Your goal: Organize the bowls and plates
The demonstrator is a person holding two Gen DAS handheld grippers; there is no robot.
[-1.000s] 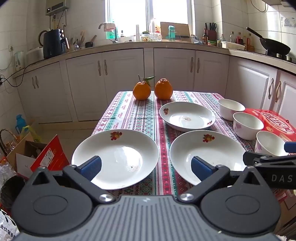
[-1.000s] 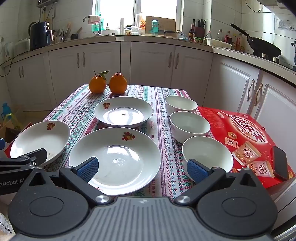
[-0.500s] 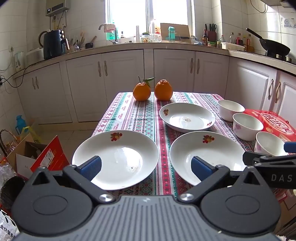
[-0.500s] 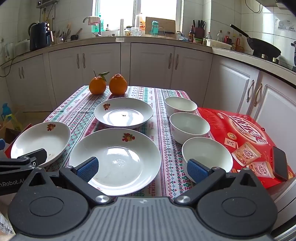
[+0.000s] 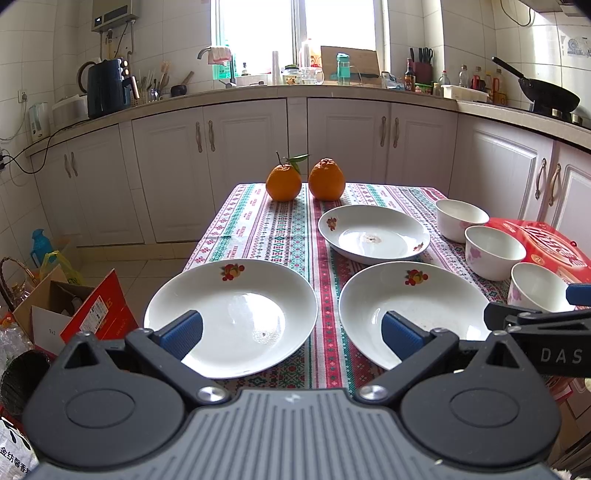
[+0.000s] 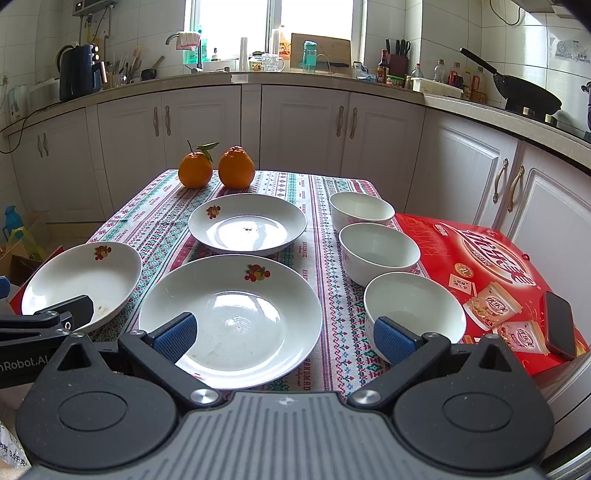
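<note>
left gripper [image 5: 291, 332] jaws apart, right gripper [image 6: 282, 336] jaws apart, near plate [image 6: 236, 317] edge hidden behind jaws

white-tiled walls [image 5: 48, 44] all round, bright window [image 5: 295, 33] above the counter [image 5: 258, 88] letting daylight in. white cabinets [image 5: 243, 166] with curved handles wrapping round into the right corner. dark kettle [image 5: 107, 86] at the counter's left end, black wok [image 5: 546, 94] on the right, knife block and bottles between. pale tiled floor [image 5: 122, 266] at lower left, cluttered with a cardboard box [image 5: 55, 306] and a blue bottle [image 5: 38, 243]. table under a striped patterned cloth [image 6: 325, 258] in the middle of the room.
</note>
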